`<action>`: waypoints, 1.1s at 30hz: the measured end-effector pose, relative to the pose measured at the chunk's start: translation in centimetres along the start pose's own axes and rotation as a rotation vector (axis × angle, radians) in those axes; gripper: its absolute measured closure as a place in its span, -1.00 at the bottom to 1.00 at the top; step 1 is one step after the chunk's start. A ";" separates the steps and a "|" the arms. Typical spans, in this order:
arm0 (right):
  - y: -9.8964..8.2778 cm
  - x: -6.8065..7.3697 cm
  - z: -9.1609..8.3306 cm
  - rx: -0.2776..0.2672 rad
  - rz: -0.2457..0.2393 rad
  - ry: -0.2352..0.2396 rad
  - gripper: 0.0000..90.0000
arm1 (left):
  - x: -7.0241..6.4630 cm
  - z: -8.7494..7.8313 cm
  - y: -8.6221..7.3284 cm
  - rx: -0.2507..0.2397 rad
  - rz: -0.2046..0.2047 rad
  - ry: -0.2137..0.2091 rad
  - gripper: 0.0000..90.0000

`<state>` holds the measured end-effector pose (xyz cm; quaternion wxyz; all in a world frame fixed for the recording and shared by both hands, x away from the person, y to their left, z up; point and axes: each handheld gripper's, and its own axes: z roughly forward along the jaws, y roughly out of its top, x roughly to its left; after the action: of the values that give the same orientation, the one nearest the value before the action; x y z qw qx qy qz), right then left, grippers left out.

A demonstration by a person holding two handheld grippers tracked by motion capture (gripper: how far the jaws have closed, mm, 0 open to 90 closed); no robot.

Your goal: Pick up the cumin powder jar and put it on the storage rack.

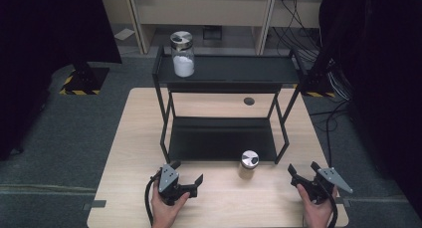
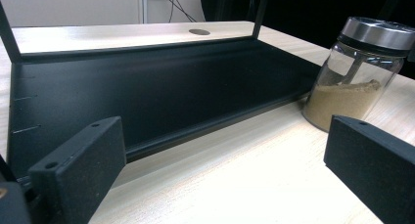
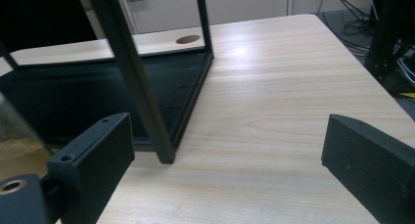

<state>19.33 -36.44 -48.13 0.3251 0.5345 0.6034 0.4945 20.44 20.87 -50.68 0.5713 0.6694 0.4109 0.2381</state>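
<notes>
So on the left, the left claw (image 1: 190, 180) sits low over the near edge of the bench (image 1: 129, 138), held in the person's left hand (image 1: 166, 210). Its jaws are spread wide with nothing between them, and it's aimed forward and a bit toward the right. In the left gripper view the jaws frame the bottom shelf of the black rack (image 2: 147, 87), with the jar off at the right.

Moving along, the small jar of brown powder (image 1: 248, 164) stands upright on the bench, long axis straight up, metal lid on top. It's just in front of the rack's (image 1: 224, 138) lower shelf, near its right front leg, and sits between the two claws, apart from both. About a third full of tan powder, going by the left gripper view (image 2: 355, 72).

On the right, the right claw (image 1: 303, 169) is released too, jaws well apart, pointing forward over bare bench.

Up on the rack's top shelf at the left end there's a bigger jar of white powder (image 1: 182, 54), also upright.
</notes>
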 end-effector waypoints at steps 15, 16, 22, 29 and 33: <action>0.1 0.3 0.2 0.014 -0.030 0.061 -0.89 | -0.1 0.1 0.1 0.006 0.002 0.006 -0.97; 0.1 0.3 0.2 0.015 -0.032 0.070 -0.89 | -0.1 0.1 0.1 0.006 0.002 0.006 -0.97; 0.0 0.4 0.3 0.022 -0.053 0.125 -0.90 | -0.2 0.1 0.1 0.004 0.003 0.006 -0.97; 0.1 1.1 0.7 0.037 -0.097 0.197 -0.90 | -0.2 0.1 0.1 0.006 0.003 0.005 -0.97; 0.1 1.7 0.9 0.042 -0.116 0.218 -0.90 | -0.2 0.1 0.1 0.006 0.003 0.005 -0.97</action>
<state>19.82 -34.60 -48.07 0.2743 0.4482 0.6754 0.5174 20.47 20.67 -50.58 0.5679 0.6710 0.4120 0.2397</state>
